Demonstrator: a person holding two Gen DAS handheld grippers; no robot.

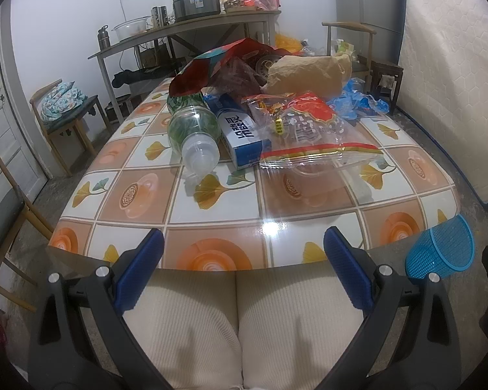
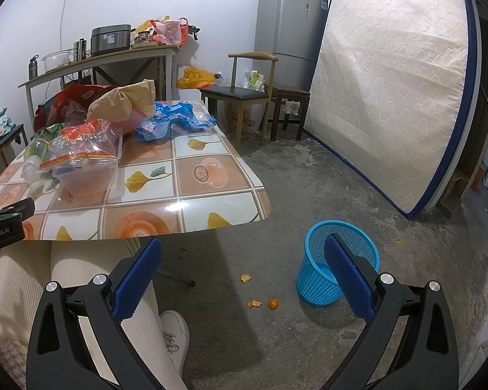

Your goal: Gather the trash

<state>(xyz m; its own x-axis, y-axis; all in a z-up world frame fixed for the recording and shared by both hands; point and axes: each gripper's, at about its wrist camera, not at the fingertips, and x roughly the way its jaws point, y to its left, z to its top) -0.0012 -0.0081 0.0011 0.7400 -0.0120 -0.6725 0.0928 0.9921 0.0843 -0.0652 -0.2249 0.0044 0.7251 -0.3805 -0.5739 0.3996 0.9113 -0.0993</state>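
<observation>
Trash lies piled on the patterned table (image 1: 211, 221): an empty plastic bottle (image 1: 195, 130), a blue-and-white carton (image 1: 242, 133), a clear snack wrapper (image 1: 309, 130), a brown paper bag (image 1: 309, 71), a red bag (image 1: 211, 65) and blue plastic (image 1: 358, 100). A blue mesh waste basket (image 2: 338, 260) stands on the floor to the table's right; it also shows in the left wrist view (image 1: 439, 247). My left gripper (image 1: 244, 243) is open and empty at the table's near edge. My right gripper (image 2: 244, 253) is open and empty above the floor beside the basket.
Orange peel bits (image 2: 260, 302) lie on the concrete floor. A mattress (image 2: 390, 81) leans on the right wall beside a fridge (image 2: 286, 22). Chairs (image 2: 240, 97) and a stool (image 2: 289, 97) stand behind the table. The person's legs (image 1: 240, 325) are under the near edge.
</observation>
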